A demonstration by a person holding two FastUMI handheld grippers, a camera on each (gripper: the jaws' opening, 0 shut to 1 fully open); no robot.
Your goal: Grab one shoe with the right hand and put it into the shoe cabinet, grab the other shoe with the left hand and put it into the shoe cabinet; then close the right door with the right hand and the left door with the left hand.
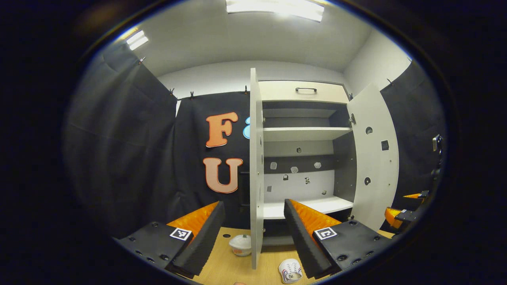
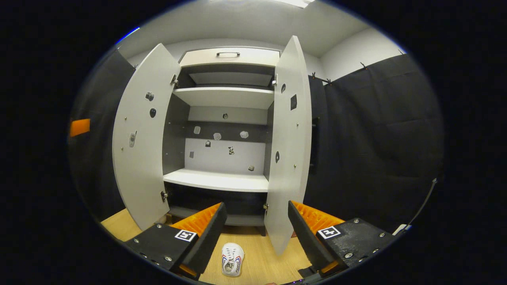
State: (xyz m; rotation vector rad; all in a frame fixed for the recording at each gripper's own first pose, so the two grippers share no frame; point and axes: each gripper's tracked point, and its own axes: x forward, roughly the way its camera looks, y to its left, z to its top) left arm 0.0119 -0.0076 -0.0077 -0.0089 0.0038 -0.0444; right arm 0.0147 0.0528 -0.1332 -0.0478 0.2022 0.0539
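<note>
Before the open shoe cabinet (image 2: 222,182), both grippers' fingers (image 1: 202,237) (image 2: 206,233) hover wide, empty.

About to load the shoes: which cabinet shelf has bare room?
The lower shelf lies bare between both open doors, and so does the upper shelf. Floor in front is busier: one shoe lies ahead of the right claw.

shoe cabinet (image 2: 222,118) is set ahead of the right gripper (image 2: 253,233), both doors swung open | left door (image 2: 140,138) is hung left of its fingers, right door (image 2: 289,142) just above the right finger | one shoe (image 2: 232,259) is laid on the floor (image 2: 269,257) between the fingers, before the cabinet | other shoe (image 1: 241,244) is placed between the left gripper's (image 1: 253,233) fingers, left of the door edge
</note>
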